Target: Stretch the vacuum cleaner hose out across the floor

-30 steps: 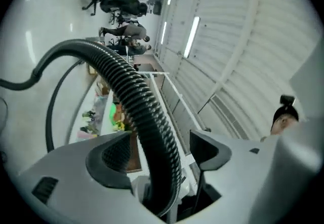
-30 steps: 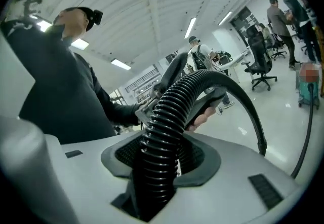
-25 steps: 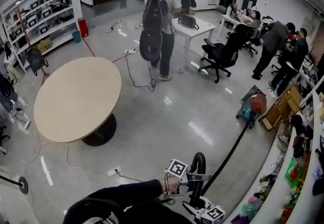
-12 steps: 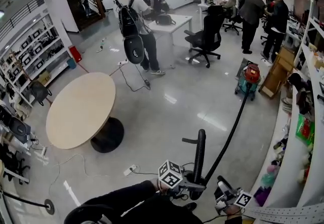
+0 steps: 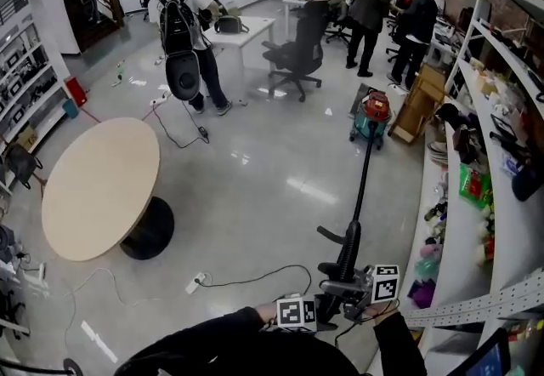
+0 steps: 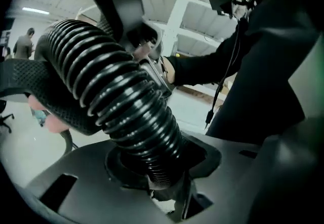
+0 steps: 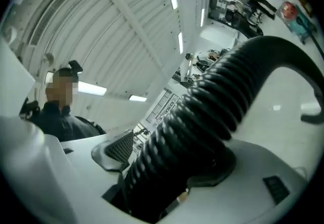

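Over glossy floor (image 5: 272, 187), pinching hose (image 5: 365, 179) with left claw (image 6: 154, 167), holding right claw (image 7: 167, 167) spread around it; probably mid-stretch, next needing firm right grip and pulling away from vacuum cleaner (image 5: 371, 117).

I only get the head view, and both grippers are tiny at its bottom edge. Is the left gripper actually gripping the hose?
Observer: Yes. In the left gripper view, the left gripper's jaws close on the ribbed black hose, which fills the gap between them.
Operator: And the right one?
Observer: The right gripper's jaws stand wide apart. The hose runs between them, but one textured pad shows bare beside it, so it looks unclamped.
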Available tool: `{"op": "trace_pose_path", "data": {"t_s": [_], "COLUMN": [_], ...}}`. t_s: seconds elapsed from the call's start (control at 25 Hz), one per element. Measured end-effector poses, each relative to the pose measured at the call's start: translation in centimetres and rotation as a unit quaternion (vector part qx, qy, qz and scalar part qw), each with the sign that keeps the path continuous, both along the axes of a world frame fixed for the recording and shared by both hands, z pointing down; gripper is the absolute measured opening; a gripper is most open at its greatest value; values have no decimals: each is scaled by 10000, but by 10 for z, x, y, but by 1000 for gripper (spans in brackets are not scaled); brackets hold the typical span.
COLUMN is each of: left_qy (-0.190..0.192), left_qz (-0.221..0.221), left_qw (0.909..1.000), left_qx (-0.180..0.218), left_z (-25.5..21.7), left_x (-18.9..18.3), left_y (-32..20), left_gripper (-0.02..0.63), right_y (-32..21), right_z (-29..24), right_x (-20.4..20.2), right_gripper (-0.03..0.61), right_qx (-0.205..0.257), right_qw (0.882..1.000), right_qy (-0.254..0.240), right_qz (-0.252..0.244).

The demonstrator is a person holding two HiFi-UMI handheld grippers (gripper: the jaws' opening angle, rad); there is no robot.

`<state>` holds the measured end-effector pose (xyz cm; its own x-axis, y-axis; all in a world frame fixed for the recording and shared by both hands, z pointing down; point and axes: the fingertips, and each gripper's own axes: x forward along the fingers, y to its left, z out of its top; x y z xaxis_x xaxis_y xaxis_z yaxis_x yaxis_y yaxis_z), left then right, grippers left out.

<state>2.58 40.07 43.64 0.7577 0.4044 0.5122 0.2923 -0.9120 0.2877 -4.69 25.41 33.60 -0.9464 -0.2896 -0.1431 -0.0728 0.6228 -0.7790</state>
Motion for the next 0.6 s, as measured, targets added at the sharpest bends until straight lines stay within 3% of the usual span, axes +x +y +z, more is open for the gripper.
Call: {"op": "trace_pose_path", "data": {"t_s": [0.04, 0.08, 0.16, 0.24, 0.32, 0.4, 0.44, 0.48, 0.6], "left_qy": [-103, -229, -492, -601, -541, -254, 18, 377, 1440], "left_qz": [70, 110, 124, -113, -650, -1419, -1835, -2214, -2881], "left_qw": [9997, 9988, 9948, 9937, 9958, 9867, 9727, 9516, 8686], "left_qx": [206, 429, 880, 940, 349, -755, -1418, -2096, -3766], "left_z": [13, 28, 60, 83, 93, 82, 67, 47, -14], "left_x": [-15, -31, -63, -98, -140, -182, -198, -207, -206], "left_y": [5, 6, -2, -13, -23, -39, -51, -66, -109], "left_gripper": [173, 175, 176, 192, 192, 192, 192, 192, 196], "right_y": [6, 10, 10, 15, 31, 56, 69, 81, 107], "right_z": [8, 16, 29, 40, 56, 72, 79, 85, 101], "right_x": [-13, -23, -34, -42, -56, -81, -95, -108, -136], "right_gripper": [349, 287, 224, 161, 145, 130, 127, 126, 118], "right_qx": [136, 239, 311, 385, 516, 711, 872, 1049, 1421], "right_qw": [9996, 9984, 9945, 9880, 9803, 9715, 9652, 9572, 9379], "right_qy": [218, 365, 391, 477, 995, 1719, 2109, 2473, 3072], "right_qz": [134, 357, 924, 1421, 1624, 1466, 1278, 1077, 761]}}
